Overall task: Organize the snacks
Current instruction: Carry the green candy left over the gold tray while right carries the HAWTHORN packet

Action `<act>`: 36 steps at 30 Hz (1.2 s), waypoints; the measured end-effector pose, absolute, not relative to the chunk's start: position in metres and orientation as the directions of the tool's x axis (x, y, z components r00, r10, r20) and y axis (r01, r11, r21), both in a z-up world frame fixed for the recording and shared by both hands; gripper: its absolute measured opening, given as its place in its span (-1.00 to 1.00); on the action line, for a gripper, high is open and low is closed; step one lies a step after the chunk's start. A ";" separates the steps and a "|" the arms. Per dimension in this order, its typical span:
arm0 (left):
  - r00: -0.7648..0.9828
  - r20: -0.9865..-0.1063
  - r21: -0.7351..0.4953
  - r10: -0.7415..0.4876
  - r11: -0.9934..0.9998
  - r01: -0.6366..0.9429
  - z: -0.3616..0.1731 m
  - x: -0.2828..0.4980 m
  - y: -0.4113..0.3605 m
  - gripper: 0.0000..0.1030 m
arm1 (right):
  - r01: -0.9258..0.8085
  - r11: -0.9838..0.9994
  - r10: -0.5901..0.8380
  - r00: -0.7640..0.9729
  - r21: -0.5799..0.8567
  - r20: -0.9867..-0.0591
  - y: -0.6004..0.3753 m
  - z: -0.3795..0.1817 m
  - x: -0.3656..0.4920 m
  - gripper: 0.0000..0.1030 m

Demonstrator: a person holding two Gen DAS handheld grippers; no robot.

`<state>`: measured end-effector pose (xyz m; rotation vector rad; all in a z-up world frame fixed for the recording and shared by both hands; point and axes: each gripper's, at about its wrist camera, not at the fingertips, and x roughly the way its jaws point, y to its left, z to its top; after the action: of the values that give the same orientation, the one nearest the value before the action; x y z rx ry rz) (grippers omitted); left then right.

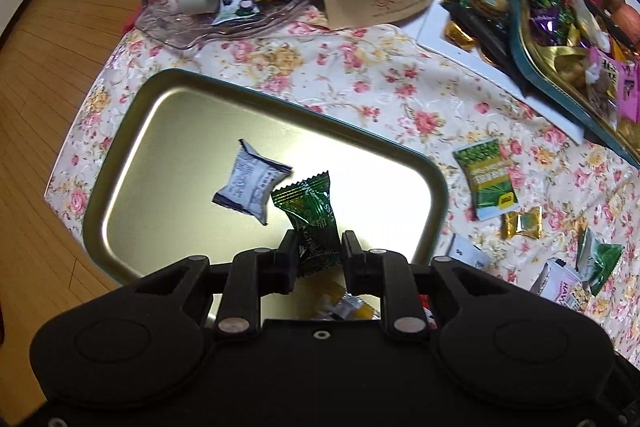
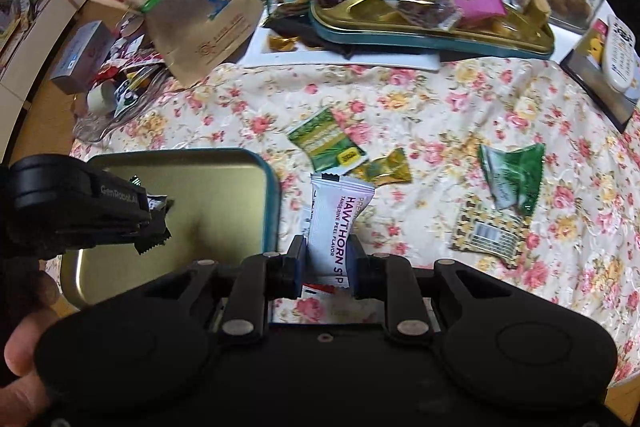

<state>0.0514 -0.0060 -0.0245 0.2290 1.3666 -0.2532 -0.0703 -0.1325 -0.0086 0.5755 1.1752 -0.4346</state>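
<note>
While the floral-patterned cloth-covered surface (image 2: 420,115) fills both views, the rounded rectangular gold metal tin tray (image 1: 132,163) sits at centre-left of the left wrist view and at lower left of the right wrist view. Up top, a brown paper pouch (image 2: 192,15) leans at upper left, with a teal-rimmed gold tray (image 2: 400,35) heaped with sweets at upper centre. And here are the left tongs (image 1: 320,259), clamped on a dark green crinkle-edged candy wrapper (image 1: 312,215), hanging over the tin tray! A white and navy snack packet (image 1: 252,183) shows just beside it, upper left, over the tray floor. Over to the right tongs (image 2: 326,263), closed tight on a white hawthorn strip packet (image 2: 336,223) held upright above the cloth, just right of the tin tray. Loose on the cloth: a light green sachet (image 2: 324,143), a gold-wrapped candy (image 2: 384,167), a green foil packet (image 2: 512,175).
</note>
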 end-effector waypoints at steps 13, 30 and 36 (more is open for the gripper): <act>0.193 -0.981 0.037 -0.016 0.963 0.266 -0.026 0.068 0.034 -0.43 | 0.540 0.816 0.009 0.346 0.207 -0.938 -0.100 -0.006 -0.040 -0.57; 0.220 -0.974 0.094 0.049 0.975 0.202 -0.026 0.083 0.078 -0.41 | 0.470 0.858 0.040 0.343 0.208 -0.938 -0.063 -0.012 -0.008 -0.57; 0.221 -0.975 0.079 0.037 0.980 0.182 -0.025 0.086 0.088 -0.39 | 0.454 0.867 0.042 0.342 0.204 -0.939 -0.057 -0.013 -0.004 -0.57</act>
<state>0.0862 0.0875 -0.0247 0.1902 1.3468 -0.1006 -0.0043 -0.0567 -0.0133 0.4789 1.2031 -0.2817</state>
